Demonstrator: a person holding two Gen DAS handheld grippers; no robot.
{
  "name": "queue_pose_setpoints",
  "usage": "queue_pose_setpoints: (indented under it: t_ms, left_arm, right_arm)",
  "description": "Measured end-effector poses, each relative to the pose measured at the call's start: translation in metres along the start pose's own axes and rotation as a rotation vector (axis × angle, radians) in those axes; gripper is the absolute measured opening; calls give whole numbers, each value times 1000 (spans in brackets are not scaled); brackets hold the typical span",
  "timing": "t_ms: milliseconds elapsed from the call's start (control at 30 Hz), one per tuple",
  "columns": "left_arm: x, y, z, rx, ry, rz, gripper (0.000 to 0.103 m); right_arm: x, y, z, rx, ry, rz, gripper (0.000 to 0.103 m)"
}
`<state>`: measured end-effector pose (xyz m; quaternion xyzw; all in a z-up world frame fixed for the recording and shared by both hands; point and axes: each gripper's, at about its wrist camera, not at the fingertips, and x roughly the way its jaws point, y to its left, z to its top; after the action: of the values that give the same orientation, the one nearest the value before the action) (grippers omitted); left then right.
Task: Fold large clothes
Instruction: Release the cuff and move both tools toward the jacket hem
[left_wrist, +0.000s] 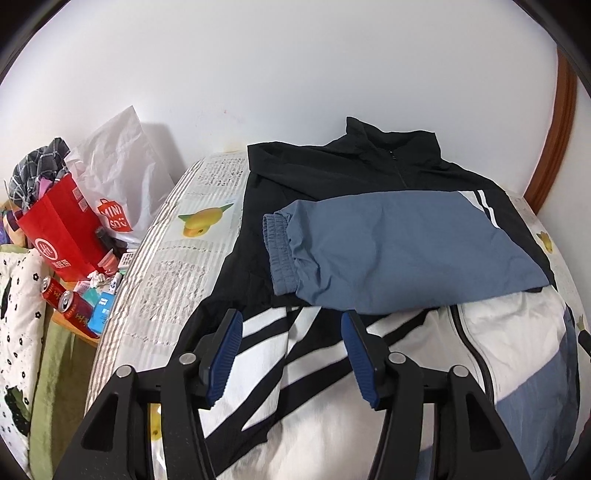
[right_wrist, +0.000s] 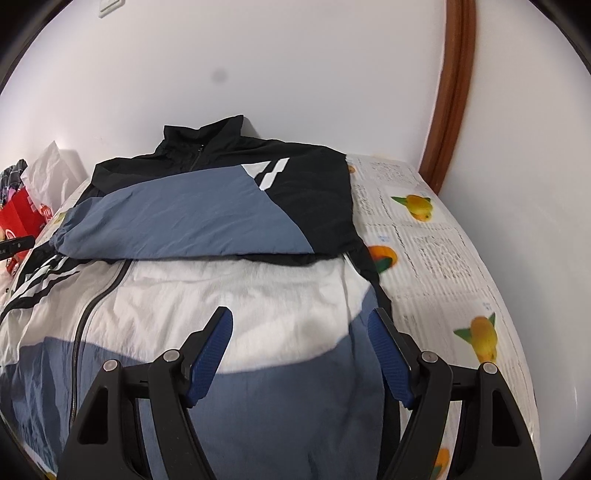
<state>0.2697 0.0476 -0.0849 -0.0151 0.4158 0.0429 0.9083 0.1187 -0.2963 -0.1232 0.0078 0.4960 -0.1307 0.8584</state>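
Only left wrist view showed red paper bag (left_wrist: 62, 229) beside bed (left_wrist: 166, 258). Black-blue-white zip jacket (right_wrist: 207, 229) lay on bed, blue sleeve folded across. Left tool (left_wrist: 291, 354) & right tool (right_wrist: 300, 354) gaped, empty.

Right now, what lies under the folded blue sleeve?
The blue sleeve lies across the jacket's black chest, with white front panel showing below it. The zipper's middle stretch is covered; anything beneath can't be seen.
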Motion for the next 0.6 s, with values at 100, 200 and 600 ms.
queue_pose_setpoints:
  t_ms: [100,200,600]
  left_arm:
    - [-8,7,-11,8,0,-6,60]
    - [-17,23,-29,-6,17,-23,64]
    - [-29,67,-119,-23,109,-7,74]
  right_arm:
    - [-7,-7,-13,7,22,-32,75]
    - [-13,-18,-26,23,44,-44,75]
    - [-16,-36,-106,63,151,-9,76]
